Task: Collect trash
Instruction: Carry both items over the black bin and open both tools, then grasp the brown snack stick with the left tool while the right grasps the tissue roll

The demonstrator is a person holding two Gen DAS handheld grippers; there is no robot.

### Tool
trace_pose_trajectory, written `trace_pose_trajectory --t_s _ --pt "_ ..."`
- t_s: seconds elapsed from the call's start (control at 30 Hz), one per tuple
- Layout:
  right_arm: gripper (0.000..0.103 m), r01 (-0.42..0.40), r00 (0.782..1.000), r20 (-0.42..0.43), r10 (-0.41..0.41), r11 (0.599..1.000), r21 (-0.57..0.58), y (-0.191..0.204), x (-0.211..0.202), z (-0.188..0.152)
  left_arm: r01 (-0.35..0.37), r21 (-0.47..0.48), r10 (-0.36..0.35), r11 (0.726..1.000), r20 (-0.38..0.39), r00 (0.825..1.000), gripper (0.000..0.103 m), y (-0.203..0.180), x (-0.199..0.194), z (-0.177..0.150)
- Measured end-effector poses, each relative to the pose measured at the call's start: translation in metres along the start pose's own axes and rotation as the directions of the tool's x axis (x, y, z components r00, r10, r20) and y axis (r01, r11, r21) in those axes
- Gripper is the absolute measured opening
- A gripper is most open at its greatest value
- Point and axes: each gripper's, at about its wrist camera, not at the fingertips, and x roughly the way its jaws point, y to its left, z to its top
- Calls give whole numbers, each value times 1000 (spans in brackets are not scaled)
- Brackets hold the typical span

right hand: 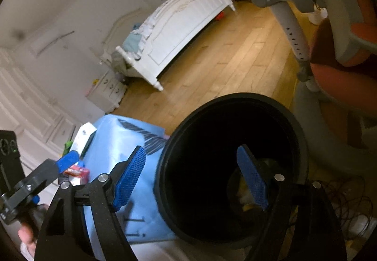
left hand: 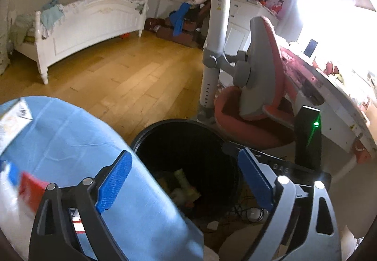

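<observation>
Trash [left hand: 181, 186]: crumpled wrappers, yellowish and pale, lying at the bottom of a black round bin [left hand: 150, 133] that stands on the wooden floor [left hand: 132, 77] just beside the blue-covered tabletop [left hand: 77, 133]; in the right wrist view the same bin [right hand: 235, 100] shows its dark interior with a few blurred scraps deep inside (kind cannot be told). Left hand-held gripper [left hand: 185, 177]: blue-padded fingers spread wide, nothing between them, poised over the bin mouth; its left finger [left hand: 115, 182] overlaps the near edge of the tabletop, its right finger [left hand: 253, 181] lies over the bin's far side. Right hand-held gripper [right hand: 193, 182]: fingers likewise wide apart and holding nothing, one finger [right hand: 129, 181] over the tabletop edge [right hand: 110, 143], the other [right hand: 253, 182] inside the outline of the bin opening. Red-and-white carton [left hand: 31, 186]: blurred, at the left edge of the tabletop; seen also in the right wrist view [right hand: 77, 171] near the other gripper's blue tip. White box [left hand: 16, 115]: at the far left corner of the tabletop. Red chair [left hand: 254, 86] with grey back: near the bin, on the floor. White bed [left hand: 89, 23]: against the far wall, well apart from the bin. Cables [left hand: 249, 211]: tangled on the floor beside the bin.
</observation>
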Motion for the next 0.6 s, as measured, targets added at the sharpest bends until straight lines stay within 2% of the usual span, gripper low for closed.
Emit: trace_pose_trajectory --t_s 0.13,0.23,0.37,0.43,0.53,0.6 --pt "82 -30 999 -17 29 998 -47 30 3 -5 -52 -13 53 999 66 996 98 15 -42 -11" --pt "83 -62 998 -36 59 994 -92 61 6 -10 -90 -66 97 994 99 990 98 38 -75 -22" --pt "83 -110 993 -69 100 979 -172 109 13 -20 -181 -164 203 970 126 971 98 83 -124 -47" --pt "83 -142 988 -92 124 964 -225 138 17 -26 -229 -210 260 950 130 957 98 105 -145 -62" --pt "83 -192 978 -141 154 930 -313 186 26 -38 -320 -291 364 902 112 925 98 144 -176 -89" --pt "86 -225 970 -175 170 900 -374 217 33 -48 -399 -323 446 858 83 891 98 168 -192 -106"
